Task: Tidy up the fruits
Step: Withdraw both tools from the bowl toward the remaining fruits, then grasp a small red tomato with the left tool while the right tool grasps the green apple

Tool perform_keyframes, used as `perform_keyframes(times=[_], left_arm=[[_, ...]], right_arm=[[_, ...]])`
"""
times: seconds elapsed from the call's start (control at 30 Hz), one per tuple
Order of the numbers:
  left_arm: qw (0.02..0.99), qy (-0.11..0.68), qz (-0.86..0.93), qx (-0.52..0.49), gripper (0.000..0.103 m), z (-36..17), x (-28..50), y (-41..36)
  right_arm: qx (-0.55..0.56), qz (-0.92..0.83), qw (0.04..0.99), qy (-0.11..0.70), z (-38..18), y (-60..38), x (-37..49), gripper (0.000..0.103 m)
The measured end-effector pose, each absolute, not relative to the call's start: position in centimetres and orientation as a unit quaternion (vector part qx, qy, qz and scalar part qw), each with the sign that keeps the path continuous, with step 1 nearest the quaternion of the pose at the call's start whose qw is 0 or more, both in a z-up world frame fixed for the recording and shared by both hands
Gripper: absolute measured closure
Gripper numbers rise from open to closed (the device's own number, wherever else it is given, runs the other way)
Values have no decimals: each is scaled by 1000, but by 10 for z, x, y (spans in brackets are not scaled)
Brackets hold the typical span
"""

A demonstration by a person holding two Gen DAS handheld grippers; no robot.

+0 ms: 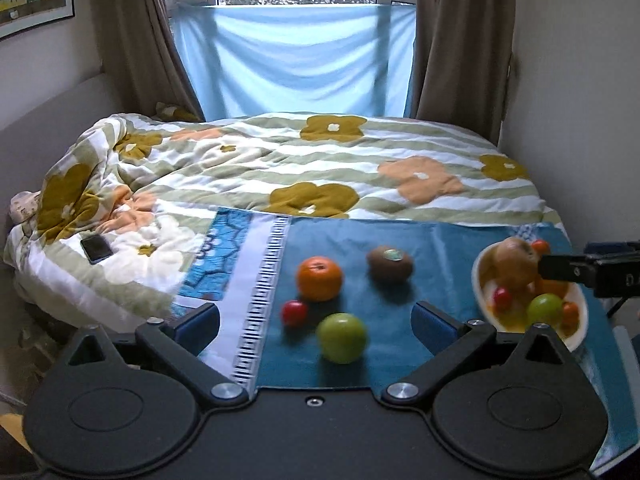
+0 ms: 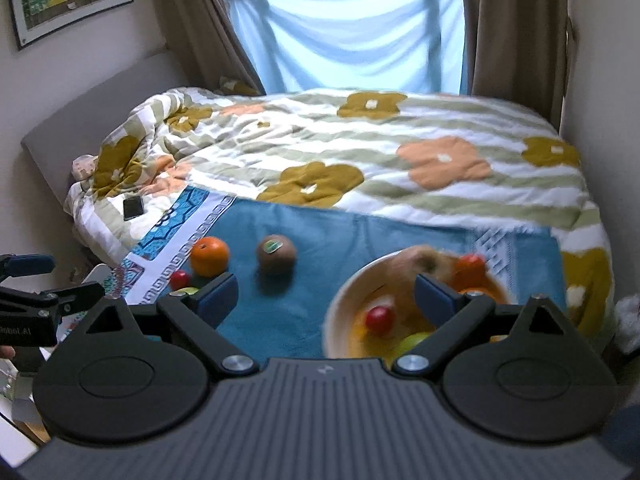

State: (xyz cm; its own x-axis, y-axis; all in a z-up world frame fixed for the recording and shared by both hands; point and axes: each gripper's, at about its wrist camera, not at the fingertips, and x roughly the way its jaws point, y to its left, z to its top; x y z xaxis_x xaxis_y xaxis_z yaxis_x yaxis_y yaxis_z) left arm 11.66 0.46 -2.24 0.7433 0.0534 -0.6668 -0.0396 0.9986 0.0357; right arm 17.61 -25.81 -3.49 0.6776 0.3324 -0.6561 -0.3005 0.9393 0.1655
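So we read the job as partly done: going left to right, a tomato (image 1: 294, 313), orange (image 1: 319, 278), green apple (image 1: 342, 337) and kiwi (image 1: 390, 263) lie loose on the blue cloth (image 1: 360, 364), while the bowl (image 1: 480, 280) holds several fruits. Both left gripper (image 1: 316, 322) and right gripper (image 2: 326, 294) have jaws wide open, empty.

A bed (image 1: 400, 168) is filling the middle of the frame, its flowered quilt (image 1: 248, 160) lying rumpled. A phone (image 1: 96, 249) is resting at left, a blue cloth (image 1: 400, 360) spreading along the lower edge.
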Motion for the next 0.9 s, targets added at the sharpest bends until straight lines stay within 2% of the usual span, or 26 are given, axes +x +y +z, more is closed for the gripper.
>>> perform_keyframes(times=[0.5, 0.9], left_arm=[[910, 405, -70, 60, 0, -57, 187, 100], [870, 464, -157, 57, 2, -106, 243, 121]], right_arm=[[39, 136, 893, 426, -85, -141, 175, 0], [17, 113, 882, 457, -133, -75, 194, 0]])
